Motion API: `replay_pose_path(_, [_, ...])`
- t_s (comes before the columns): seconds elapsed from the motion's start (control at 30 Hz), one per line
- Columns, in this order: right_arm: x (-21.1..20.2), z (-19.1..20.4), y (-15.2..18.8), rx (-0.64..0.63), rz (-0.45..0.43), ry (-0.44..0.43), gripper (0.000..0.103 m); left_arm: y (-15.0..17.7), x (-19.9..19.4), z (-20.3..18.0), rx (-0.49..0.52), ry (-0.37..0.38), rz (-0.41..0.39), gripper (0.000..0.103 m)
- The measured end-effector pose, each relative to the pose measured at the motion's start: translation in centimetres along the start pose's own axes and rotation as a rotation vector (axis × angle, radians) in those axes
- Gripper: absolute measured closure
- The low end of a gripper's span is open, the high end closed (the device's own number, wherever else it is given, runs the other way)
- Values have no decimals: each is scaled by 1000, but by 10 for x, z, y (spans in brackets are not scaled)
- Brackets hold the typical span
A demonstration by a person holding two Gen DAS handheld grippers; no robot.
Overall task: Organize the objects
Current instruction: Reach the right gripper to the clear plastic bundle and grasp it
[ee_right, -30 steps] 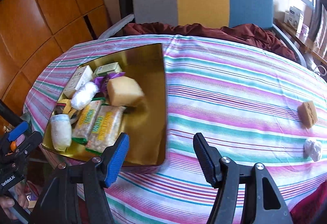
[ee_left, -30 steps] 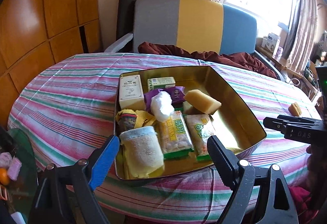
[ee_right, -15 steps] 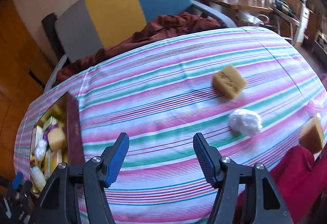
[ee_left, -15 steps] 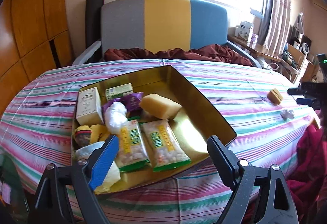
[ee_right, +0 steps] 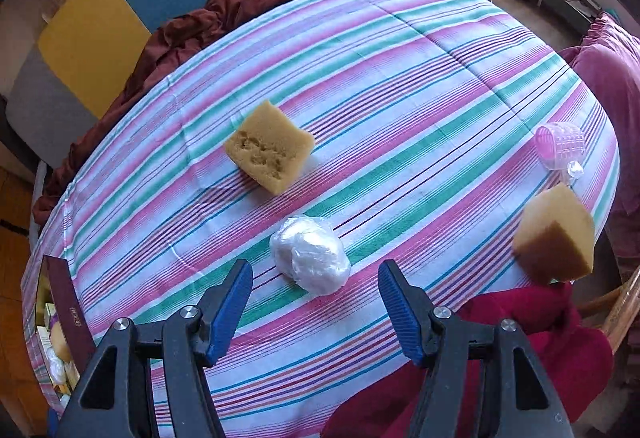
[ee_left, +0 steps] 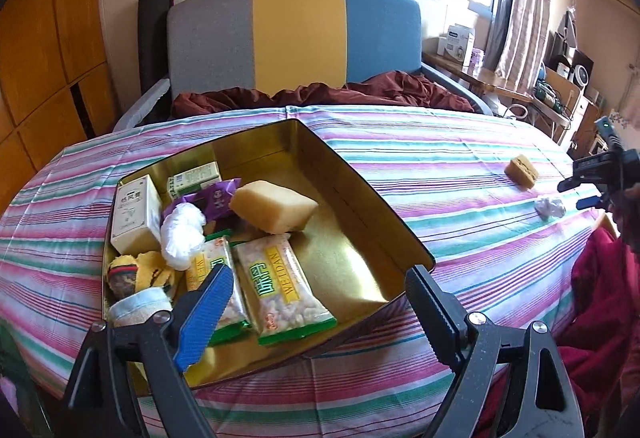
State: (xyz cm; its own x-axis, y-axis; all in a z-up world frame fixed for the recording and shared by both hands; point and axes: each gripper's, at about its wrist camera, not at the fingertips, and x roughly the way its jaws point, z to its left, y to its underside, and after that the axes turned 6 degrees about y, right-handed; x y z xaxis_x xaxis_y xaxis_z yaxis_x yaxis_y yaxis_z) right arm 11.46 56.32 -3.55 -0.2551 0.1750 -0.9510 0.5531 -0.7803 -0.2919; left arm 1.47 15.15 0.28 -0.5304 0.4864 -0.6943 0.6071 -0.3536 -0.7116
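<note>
A gold tin box (ee_left: pixel 360 238) on the striped tablecloth holds snack packets (ee_left: pixel 280 286), a yellow sponge (ee_left: pixel 274 206), a white plastic wad (ee_left: pixel 182 232), small cartons and a rolled cloth. My left gripper (ee_left: pixel 316 310) hovers open over the box's near edge, holding nothing. My right gripper (ee_right: pixel 316 302) is open above the cloth, pointing steeply down, just short of a white plastic-wrapped ball (ee_right: pixel 310 254). Beyond the ball lies a yellow sponge (ee_right: pixel 268 152). Another sponge (ee_right: pixel 556 238) sits at the table's right edge by a pink cup (ee_right: pixel 560 146). The box's corner (ee_right: pixel 64 318) shows at far left.
A grey, yellow and blue chair (ee_left: pixel 296 38) with a dark red cloth (ee_left: pixel 320 94) stands behind the table. Red fabric (ee_right: pixel 520 338) lies at the near right edge. A cluttered side table (ee_left: pixel 500 78) stands by the window. Wooden cupboards line the left wall.
My right gripper has swung away from the box across the table to the white ball and sponges, rolling as it went. My left gripper shifted sideways along the box and turned a little.
</note>
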Motion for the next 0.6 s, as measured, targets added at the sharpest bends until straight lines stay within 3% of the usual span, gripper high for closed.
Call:
replay_pose_path(0.2, [32, 9, -9, -36, 61, 26, 38, -10, 5, -12, 14, 25, 0, 15])
replay_pose_path(0.27, [42, 12, -7, -57, 99, 1, 62, -15, 7, -19, 28, 39, -2, 15])
replay_pose_path(0.3, [44, 11, -6, -50, 107, -25, 63, -18, 8, -23, 37, 45, -2, 15])
replay_pose_path(0.33, [41, 11, -5, -40, 85, -38, 75, -20, 10, -28, 46, 53, -1, 15])
replay_pose_path(0.6, [11, -12, 2, 105, -127, -141, 75, -41, 35, -73, 119, 128, 32, 15])
